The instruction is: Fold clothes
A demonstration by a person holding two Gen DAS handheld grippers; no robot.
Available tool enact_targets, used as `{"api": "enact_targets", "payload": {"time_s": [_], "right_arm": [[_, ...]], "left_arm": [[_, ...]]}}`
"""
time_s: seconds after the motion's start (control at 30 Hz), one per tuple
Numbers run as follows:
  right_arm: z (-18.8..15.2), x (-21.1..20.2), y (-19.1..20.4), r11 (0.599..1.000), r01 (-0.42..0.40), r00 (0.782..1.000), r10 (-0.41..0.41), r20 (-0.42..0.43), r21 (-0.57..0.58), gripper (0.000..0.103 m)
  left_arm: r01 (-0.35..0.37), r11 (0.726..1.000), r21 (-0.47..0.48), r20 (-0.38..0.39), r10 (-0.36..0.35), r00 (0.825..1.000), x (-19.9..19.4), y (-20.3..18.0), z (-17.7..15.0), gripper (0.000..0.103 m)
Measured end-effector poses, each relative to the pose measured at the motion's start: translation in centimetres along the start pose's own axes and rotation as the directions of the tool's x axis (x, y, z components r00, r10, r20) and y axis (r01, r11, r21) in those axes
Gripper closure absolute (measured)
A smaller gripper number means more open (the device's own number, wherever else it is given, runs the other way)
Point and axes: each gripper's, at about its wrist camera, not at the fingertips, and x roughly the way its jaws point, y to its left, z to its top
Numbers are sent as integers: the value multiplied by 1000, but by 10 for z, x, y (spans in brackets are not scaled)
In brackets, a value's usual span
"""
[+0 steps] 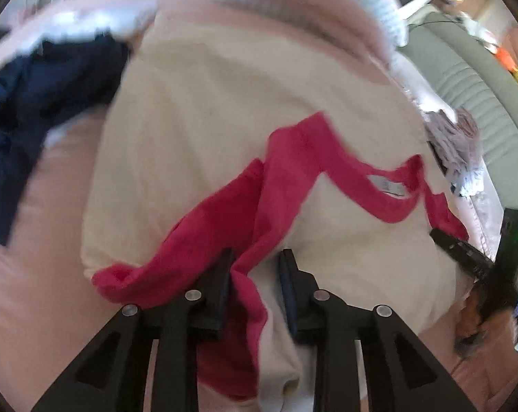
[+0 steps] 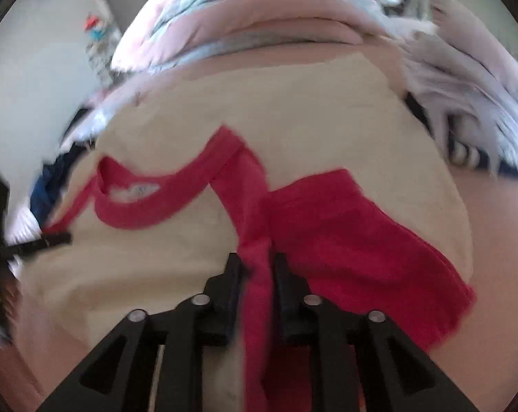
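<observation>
Your left gripper (image 1: 255, 257) half-open, red garment (image 1: 286, 171) hanging between fingers, pads not pressing. Your right gripper (image 2: 255, 261) pinching red garment's bunched strap. Garment strung between both, over cream cloth (image 1: 207, 103) on pink bedding (image 1: 25, 292). No containers visible.

Left tongs (image 1: 255, 257) parted, red garment (image 1: 286, 171) between, over cream cloth (image 1: 207, 120).

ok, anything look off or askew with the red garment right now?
Yes. The red garment lies twisted and bunched on the cream cloth, not flat; its neckline with the label is skewed to one side. Fabric runs between the jaws of both the left gripper and right gripper.
</observation>
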Motion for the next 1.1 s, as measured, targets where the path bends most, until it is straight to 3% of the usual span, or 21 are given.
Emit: {"api": "enact_targets", "payload": {"time_s": [0.07, 0.13, 0.2, 0.27, 0.4, 0.5, 0.6, 0.67, 0.7, 0.77, 0.8, 0.87, 0.9, 0.97, 1.03, 1.1], "right_arm": [[-1, -19, -9, 998, -27, 1000, 26, 15, 64, 74], [-9, -43, -14, 994, -41, 998, 36, 50, 101, 60], [-19, -62, -19, 991, -43, 997, 35, 70, 125, 54], [-35, -73, -21, 986, -25, 998, 15, 62, 165, 53], [-74, -84, -28, 968, -11, 1000, 7, 18, 252, 53], [-80, -84, -16, 975, 27, 999, -32, 20, 219, 53], [-71, -87, -1, 988, 66, 995, -75, 59, 140, 52], [-71, -81, 5, 992, 82, 995, -88, 55, 92, 50], [-72, -77, 6, 991, 103, 993, -106, 45, 81, 50], [-74, -66, 3, 989, 123, 992, -125, 11, 88, 50], [-74, -63, 1, 988, 123, 992, -124, 6, 96, 50], [-75, -57, -2, 988, 123, 992, -123, -2, 93, 50], [-74, -54, -2, 989, 126, 992, -126, -2, 79, 51], [-73, -48, 0, 990, 138, 990, -138, -1, 27, 54], [-72, -47, 7, 988, 152, 988, -152, 9, -37, 68], [-71, -48, 13, 981, 170, 986, -168, 21, -90, 75]], "left_arm": [[10, 999, -39, 80, -7, 997, -27, 5, -8, 77], [58, 991, -119, 148, -40, 988, -54, 15, -20, 69], [90, 981, -171, 165, -62, 984, -70, 23, -39, 59], [103, 977, -185, 143, -77, 987, -75, 24, -60, 58], [23, 993, -114, 130, -8, 991, -69, 11, -82, 58], [28, 1000, 10, 243, -29, 970, -71, -7, -72, 58], [56, 993, 105, 166, -73, 983, -50, -18, -51, 58], [98, 985, 139, 137, -117, 984, -36, -23, -37, 59], [148, 979, 143, 120, -166, 979, -32, -25, -31, 59], [308, 946, 102, 20, -312, 950, -19, -24, -20, 58], [321, 940, 119, -29, -320, 947, -15, -26, -19, 56], [232, 943, 238, -78, -219, 973, -5, -32, -23, 56], [210, 936, 282, -104, -188, 977, 0, -31, -26, 56], [234, 936, 264, -142, -202, 969, 1, -25, -25, 63], [263, 937, 232, -176, -226, 958, 2, -19, -24, 89], [282, 939, 198, -213, -240, 947, -2, -15, -21, 91]]}}
